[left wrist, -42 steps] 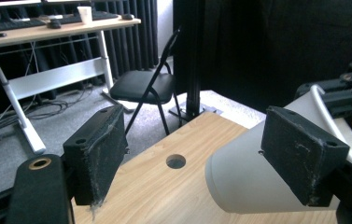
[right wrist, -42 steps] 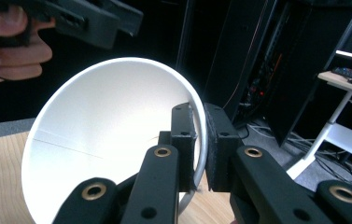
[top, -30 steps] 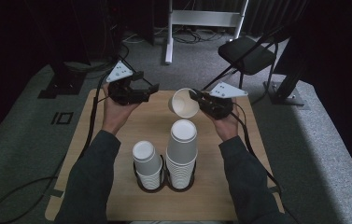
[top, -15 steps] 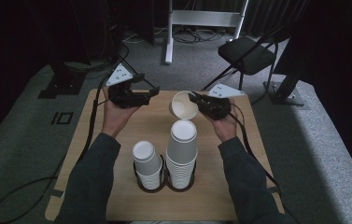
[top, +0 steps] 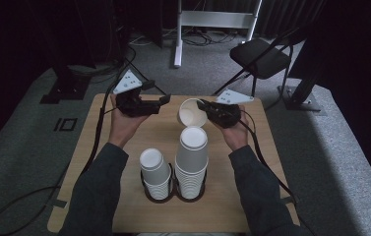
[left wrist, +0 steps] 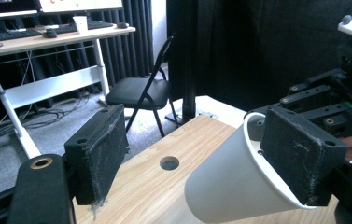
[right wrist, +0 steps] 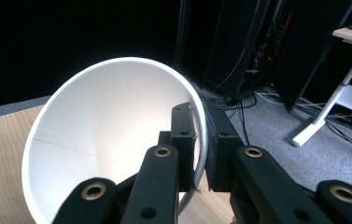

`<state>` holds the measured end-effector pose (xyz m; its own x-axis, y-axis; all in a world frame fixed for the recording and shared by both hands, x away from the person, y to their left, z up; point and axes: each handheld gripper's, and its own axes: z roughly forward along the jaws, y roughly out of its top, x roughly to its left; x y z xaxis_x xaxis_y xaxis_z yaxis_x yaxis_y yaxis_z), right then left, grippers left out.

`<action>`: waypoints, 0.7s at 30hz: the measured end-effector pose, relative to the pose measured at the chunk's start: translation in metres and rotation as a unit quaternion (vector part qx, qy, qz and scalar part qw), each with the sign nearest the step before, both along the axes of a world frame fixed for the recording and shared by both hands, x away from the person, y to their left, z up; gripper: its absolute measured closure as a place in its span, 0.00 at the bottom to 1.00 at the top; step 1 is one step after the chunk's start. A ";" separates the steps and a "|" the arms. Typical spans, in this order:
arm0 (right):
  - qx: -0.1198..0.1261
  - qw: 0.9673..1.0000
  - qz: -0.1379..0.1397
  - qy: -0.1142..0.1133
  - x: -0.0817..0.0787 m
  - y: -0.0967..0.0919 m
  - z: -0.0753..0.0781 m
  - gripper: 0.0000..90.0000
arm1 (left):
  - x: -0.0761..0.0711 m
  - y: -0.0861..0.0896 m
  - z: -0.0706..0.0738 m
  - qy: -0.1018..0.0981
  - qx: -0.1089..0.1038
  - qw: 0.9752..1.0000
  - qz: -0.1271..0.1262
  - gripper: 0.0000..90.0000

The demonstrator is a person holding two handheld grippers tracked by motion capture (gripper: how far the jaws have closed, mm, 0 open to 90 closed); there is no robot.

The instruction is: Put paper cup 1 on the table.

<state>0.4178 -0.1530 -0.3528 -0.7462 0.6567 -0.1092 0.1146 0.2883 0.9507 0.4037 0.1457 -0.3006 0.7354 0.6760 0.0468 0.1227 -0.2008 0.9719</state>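
We work at a wooden table, and we go from the biggest things down to the small ones. Near to us, behind both grippers, stand two stacks of white paper cups in a dark holder: a tall stack just behind the right gripper, and a shorter stack beside it, toward the left one. The cups stand upside down, so we judge that one cup can be pulled off the top easily.

The right gripper has its jaws clenched on the rim of a single cup — one jaw inside, one outside, as the right gripper view shows well. The cup lies on its side in the air, above the table, with its mouth turned to the right gripper and its bottom pointing toward the left gripper. We think it is held so in order that the other hand can take it by the body.

The left gripper is released; nothing is between its jaws. In its own view the cup hangs just in front of them, partly behind the right jaw — the pads do not press on it. A small round hole is in the table beyond the left gripper.
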 end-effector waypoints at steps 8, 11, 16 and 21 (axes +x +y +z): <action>-0.009 1.000 0.000 0.010 0.002 0.002 -0.004 0.93 | -0.003 -0.001 0.001 0.000 -0.004 1.000 -0.004 0.25; -0.013 1.000 -0.004 0.016 0.003 0.002 -0.006 0.93 | -0.003 -0.002 0.000 0.000 -0.004 1.000 -0.006 0.25; -0.011 1.000 -0.011 0.026 0.005 -0.003 -0.014 0.93 | -0.003 -0.003 0.000 0.001 -0.004 1.000 -0.008 0.25; -0.015 0.999 -0.014 0.032 0.006 -0.005 -0.018 0.93 | -0.003 -0.004 -0.001 0.002 -0.006 1.000 -0.010 0.25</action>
<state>0.4242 -0.1580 -0.3705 -0.7339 0.6742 -0.0826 0.1823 0.3127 0.9322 0.4011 0.1415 -0.3020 0.7486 0.6621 0.0356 0.1233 -0.1918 0.9736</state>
